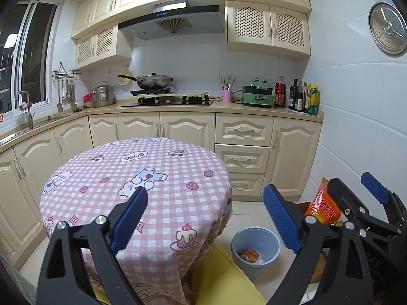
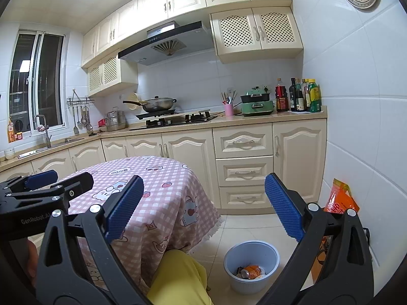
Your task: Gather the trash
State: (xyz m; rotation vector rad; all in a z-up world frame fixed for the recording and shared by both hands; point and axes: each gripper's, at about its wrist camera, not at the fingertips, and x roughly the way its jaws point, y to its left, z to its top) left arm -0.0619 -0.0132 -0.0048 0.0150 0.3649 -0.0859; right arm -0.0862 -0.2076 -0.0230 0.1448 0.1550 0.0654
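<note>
A can lies in the bin, right of the table.

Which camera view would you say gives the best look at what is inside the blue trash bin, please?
The right wrist view: the trash bin stands unobstructed on the floor between the open jaws, its mouth facing the camera, with an orange can visible inside. In the left wrist view the bin is partly covered by the left gripper's blue pad, so less of the inside shows.
</note>
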